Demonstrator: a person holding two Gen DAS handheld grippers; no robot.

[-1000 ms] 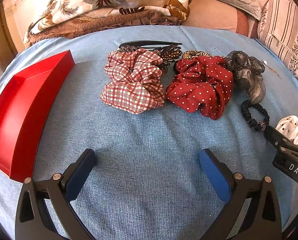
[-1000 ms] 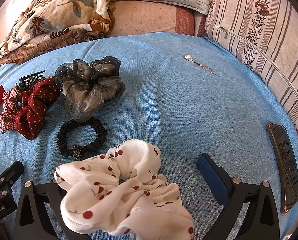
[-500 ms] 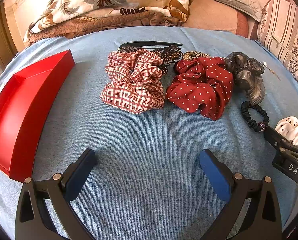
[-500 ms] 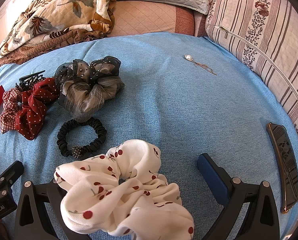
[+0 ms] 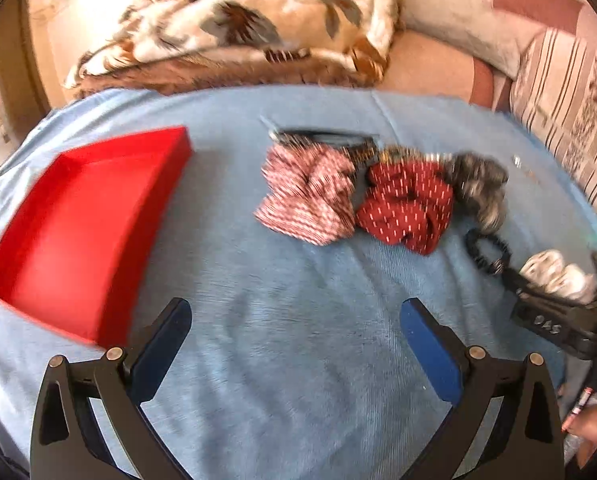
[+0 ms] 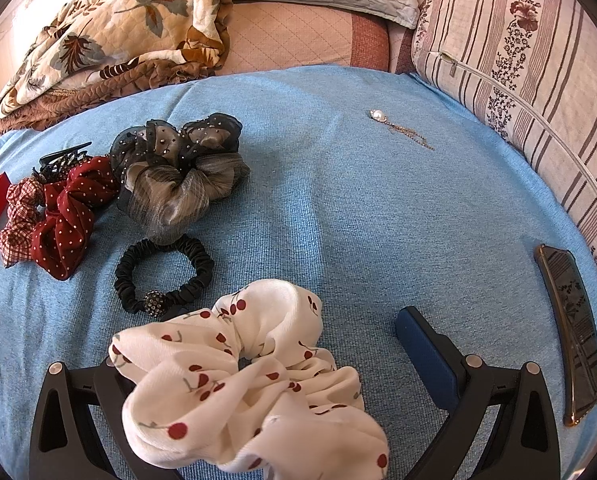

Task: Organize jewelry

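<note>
My left gripper (image 5: 294, 336) hovers open over bare blue cloth, nothing between its fingers. The red tray (image 5: 78, 220) lies just left of it. Beyond sit a plaid scrunchie (image 5: 310, 196), a red dotted scrunchie (image 5: 406, 204), a grey scrunchie (image 5: 478, 188) and a black hair tie (image 5: 486, 248). This view is motion-blurred. My right gripper (image 6: 266, 344) is open around a white cherry-print scrunchie (image 6: 238, 380), which drapes over and hides its left finger. Ahead of it lie the black hair tie (image 6: 162, 276), grey scrunchie (image 6: 178, 176) and red dotted scrunchie (image 6: 70, 216).
A pearl pendant with a chain (image 6: 398, 128) lies far right on the blue cloth (image 6: 358, 208). A phone (image 6: 570, 328) rests near the right edge. A black claw clip (image 6: 62, 160) sits behind the scrunchies. A folded quilt (image 6: 118, 40) and striped pillow (image 6: 518, 60) border the back.
The left gripper's view has swung left and pulled back, bringing more of the red tray into sight, and is now blurred. The right gripper and the white scrunchie have not moved.
</note>
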